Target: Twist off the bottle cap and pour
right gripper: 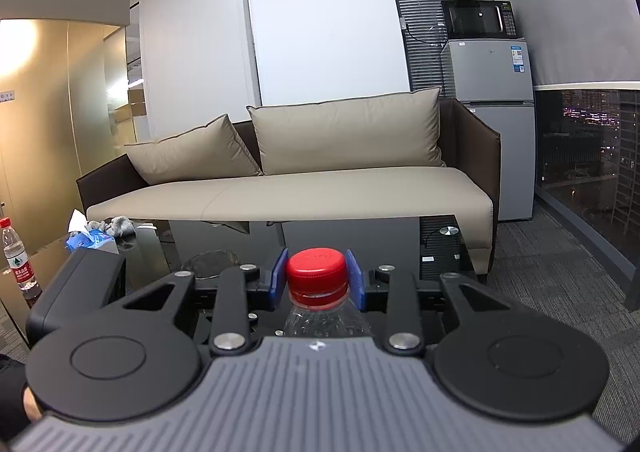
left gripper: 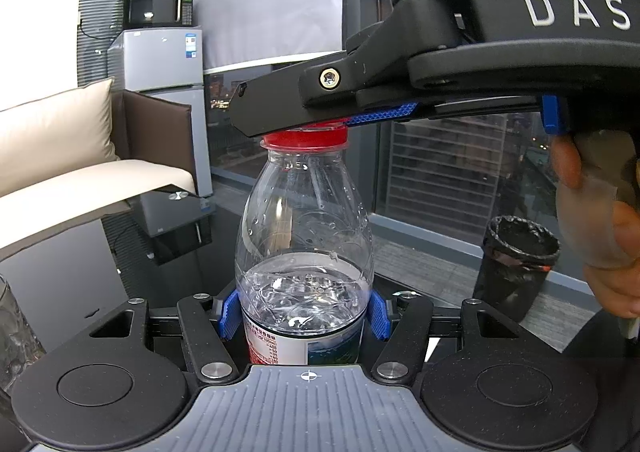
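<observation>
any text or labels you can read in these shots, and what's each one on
"DAS": white letters on the right gripper body, cut off at the frame edge.
Bottle label: print too small to read.
Fridge sticker: blurred.
Second bottle label: unreadable.
Microwave panel: unreadable.

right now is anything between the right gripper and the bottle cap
Nothing visible. The right gripper already has its blue pads against both sides of the red cap, while the left gripper holds the bottle upright.

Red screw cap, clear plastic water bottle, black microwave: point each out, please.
Red screw cap (right gripper: 316,270), right wrist view, side wall.
Clear plastic water bottle (left gripper: 304,236), left wrist view, shoulder.
Black microwave (right gripper: 476,18), right wrist view, door.
</observation>
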`<act>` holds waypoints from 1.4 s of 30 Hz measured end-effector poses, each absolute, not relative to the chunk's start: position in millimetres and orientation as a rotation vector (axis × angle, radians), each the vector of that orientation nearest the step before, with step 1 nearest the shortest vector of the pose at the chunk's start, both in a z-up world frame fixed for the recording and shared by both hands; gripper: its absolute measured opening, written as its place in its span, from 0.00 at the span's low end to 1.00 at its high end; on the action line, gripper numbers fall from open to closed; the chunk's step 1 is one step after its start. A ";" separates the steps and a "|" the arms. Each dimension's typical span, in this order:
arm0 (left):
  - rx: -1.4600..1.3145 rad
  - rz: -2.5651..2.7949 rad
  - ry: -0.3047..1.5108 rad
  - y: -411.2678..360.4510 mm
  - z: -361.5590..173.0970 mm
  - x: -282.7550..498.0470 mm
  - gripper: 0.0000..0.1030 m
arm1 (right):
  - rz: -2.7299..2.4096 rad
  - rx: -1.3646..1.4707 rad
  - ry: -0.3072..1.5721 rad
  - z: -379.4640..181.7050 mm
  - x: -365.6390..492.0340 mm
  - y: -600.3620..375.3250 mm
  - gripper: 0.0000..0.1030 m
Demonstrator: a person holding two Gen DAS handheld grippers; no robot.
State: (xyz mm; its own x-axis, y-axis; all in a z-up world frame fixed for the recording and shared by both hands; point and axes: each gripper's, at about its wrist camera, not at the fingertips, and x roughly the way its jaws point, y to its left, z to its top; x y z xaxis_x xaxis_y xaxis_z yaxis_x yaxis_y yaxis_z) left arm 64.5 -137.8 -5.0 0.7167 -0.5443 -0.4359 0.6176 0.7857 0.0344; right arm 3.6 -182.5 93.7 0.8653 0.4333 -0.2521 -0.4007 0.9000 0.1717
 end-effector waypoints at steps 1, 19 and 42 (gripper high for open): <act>0.183 -0.647 0.423 -137.7 -4.9 64.3 0.55 | 0.437 0.116 0.292 93.5 3.4 -182.5 0.33; 0.178 -0.662 0.412 -135.2 -4.0 65.6 0.55 | 0.623 0.024 0.235 87.5 19.6 -203.4 0.31; 0.181 -0.660 0.417 -137.2 -3.3 64.9 0.55 | 0.490 0.044 0.266 96.5 20.5 -177.8 0.31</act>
State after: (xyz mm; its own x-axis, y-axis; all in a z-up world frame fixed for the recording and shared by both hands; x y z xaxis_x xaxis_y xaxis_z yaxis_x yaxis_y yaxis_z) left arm 64.9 -137.2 -3.3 0.7112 -0.5562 -0.4300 0.6276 0.7779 0.0318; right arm 20.5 -177.8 96.5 0.8487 0.4702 -0.2420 -0.4589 0.8823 0.1050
